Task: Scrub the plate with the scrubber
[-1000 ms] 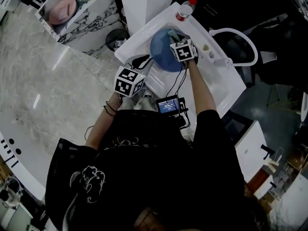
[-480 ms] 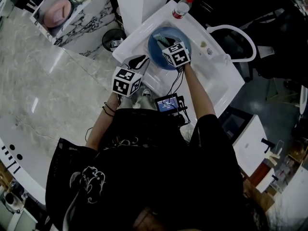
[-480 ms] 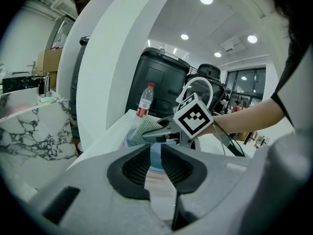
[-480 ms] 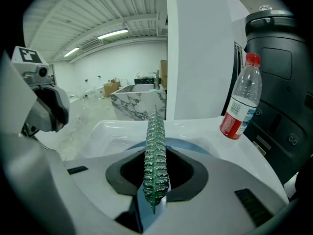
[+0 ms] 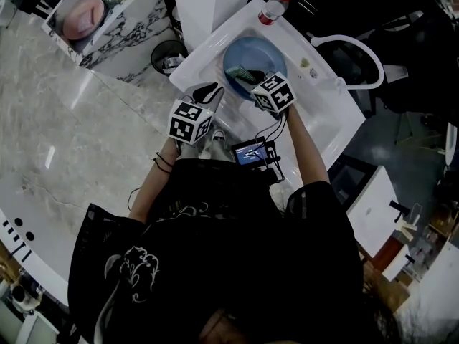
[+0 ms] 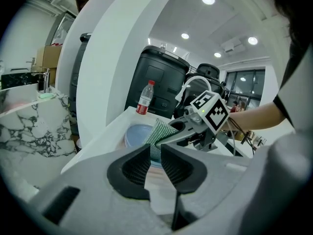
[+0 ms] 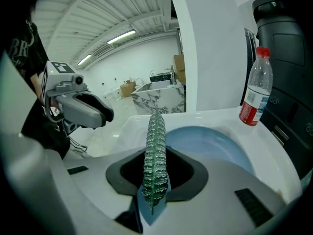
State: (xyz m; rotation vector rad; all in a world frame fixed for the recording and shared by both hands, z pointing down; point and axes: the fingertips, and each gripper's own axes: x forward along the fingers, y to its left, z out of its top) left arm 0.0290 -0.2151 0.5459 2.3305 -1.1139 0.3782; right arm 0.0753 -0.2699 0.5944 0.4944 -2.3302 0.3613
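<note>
A round blue plate (image 5: 252, 57) lies flat on the white sink top (image 5: 323, 113). My right gripper (image 5: 252, 77) is shut on a green mesh scrubber (image 5: 242, 73), which rests over the plate's near half. In the right gripper view the scrubber (image 7: 157, 131) stands edge-on between the jaws, with the plate (image 7: 215, 143) just beyond. My left gripper (image 5: 207, 90) hovers at the plate's left edge, its jaws nearly together and nothing between them. In the left gripper view its jaws (image 6: 155, 153) point at the plate (image 6: 137, 133) and the scrubber (image 6: 159, 131).
A red-capped bottle (image 5: 275, 7) stands at the far corner of the sink top. A white hose loop (image 5: 358, 56) hangs off to the right. A marble counter (image 5: 136, 20) holding a pink bowl (image 5: 87, 13) stands at far left. A small screen (image 5: 251, 151) hangs by my waist.
My right gripper swept the scrubber left across the plate, then back right and toward the near rim. The left gripper has stayed put.
</note>
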